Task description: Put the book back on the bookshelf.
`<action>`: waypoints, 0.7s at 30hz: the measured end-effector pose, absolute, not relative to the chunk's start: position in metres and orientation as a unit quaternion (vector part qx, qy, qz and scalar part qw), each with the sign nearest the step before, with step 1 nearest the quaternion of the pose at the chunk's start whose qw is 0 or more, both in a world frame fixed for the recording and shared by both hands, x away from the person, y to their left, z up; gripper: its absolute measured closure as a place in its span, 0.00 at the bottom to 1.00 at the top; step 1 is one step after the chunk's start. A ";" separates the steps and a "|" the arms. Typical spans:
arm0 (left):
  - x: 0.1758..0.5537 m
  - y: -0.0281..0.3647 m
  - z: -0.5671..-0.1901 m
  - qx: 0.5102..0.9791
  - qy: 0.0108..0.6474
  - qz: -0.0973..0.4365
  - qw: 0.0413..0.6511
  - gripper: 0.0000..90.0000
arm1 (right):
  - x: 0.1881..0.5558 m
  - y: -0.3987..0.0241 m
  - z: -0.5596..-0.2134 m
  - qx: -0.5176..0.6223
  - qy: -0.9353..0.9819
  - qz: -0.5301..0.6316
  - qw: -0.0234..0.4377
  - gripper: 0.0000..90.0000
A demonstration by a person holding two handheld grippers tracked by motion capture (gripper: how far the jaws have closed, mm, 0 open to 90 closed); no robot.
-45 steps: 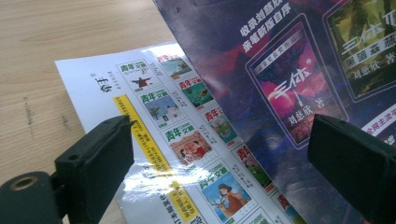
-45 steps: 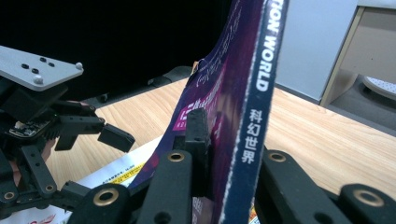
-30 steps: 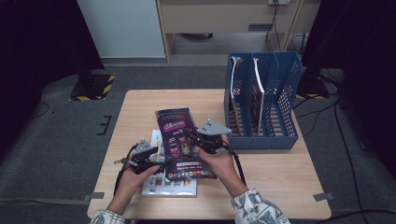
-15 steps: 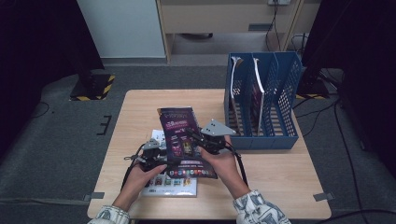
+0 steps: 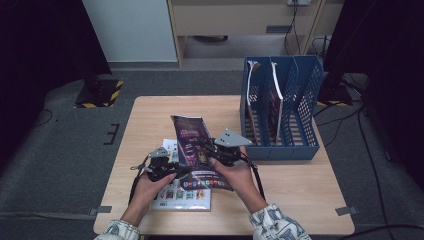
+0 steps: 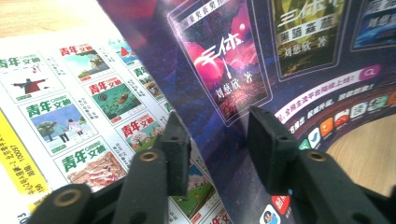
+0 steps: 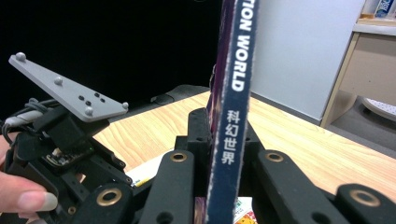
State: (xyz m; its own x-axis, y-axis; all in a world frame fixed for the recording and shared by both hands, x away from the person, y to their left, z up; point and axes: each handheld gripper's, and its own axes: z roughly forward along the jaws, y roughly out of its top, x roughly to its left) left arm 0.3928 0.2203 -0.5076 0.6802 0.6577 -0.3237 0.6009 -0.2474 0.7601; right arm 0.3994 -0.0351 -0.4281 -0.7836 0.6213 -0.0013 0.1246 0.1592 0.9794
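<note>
The dark purple magazine (image 5: 196,150) is held up off the wooden table (image 5: 300,180), tilted, just left of the blue file rack (image 5: 280,107) and not touching it. The right gripper (image 5: 212,150) pinches the magazine at its spine edge: in the right gripper view the spine (image 7: 231,116) stands upright between the two black jaws, which press on it from both sides.

The left gripper (image 5: 175,170) sits at the magazine's lower left corner, farther from the rack than the right one. Its jaws have just been closing, and in the left gripper view the magazine's edge (image 6: 219,154) runs between them; one jaw lies under the cover, the other over its printed face. Whether the pads already press on the paper is hard to say from this angle; a gap seems to remain.

Beneath the raised magazine, a second, white-covered magazine (image 5: 182,192) lies flat on the table, well apart from the rack. Two more publications (image 5: 274,95) stand upright in the rack's compartments.
</note>
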 end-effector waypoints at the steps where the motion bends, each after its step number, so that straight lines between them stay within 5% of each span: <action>1: 0.393 0.221 -0.507 0.789 0.399 0.031 0.466 0.70 | 0.400 -0.035 -0.428 0.255 0.733 0.596 0.206 0.91; 21: 0.384 0.231 -0.484 0.785 0.393 0.117 0.465 0.82 | 0.400 -0.044 -0.420 0.260 0.725 0.607 0.195 0.92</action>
